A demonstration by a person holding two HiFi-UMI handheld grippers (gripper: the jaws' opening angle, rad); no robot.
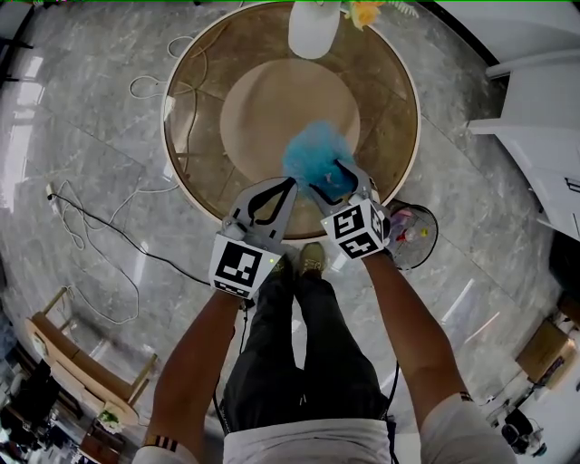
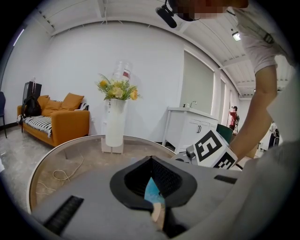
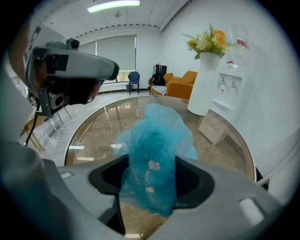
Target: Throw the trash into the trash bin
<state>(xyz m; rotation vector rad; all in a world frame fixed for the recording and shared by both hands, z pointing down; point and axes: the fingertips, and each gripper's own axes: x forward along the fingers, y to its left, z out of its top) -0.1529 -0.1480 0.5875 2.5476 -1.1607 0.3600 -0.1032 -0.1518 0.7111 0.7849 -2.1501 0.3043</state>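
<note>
Your left gripper (image 1: 288,186) has its jaws closed, just beside the trash (image 1: 313,149). Your right gripper (image 1: 333,178) has its jaws pinching that blue wad on the worktop (image 1: 381,118). This looks like the pick-up step. Next, lift clear and swing right over the bin (image 1: 433,237) on the floor.

Pretty roomy place: grey marble floor (image 1: 91,136) with white cables (image 1: 132,88) trailing over it and plain white walls (image 2: 70,61). A round glass tabletop (image 1: 195,136) carries a white vase of yellow flowers (image 2: 115,126). Orange sofa (image 2: 61,119) and white cabinet (image 2: 187,129) along the wall, strip light (image 3: 114,5) lit overhead.
</note>
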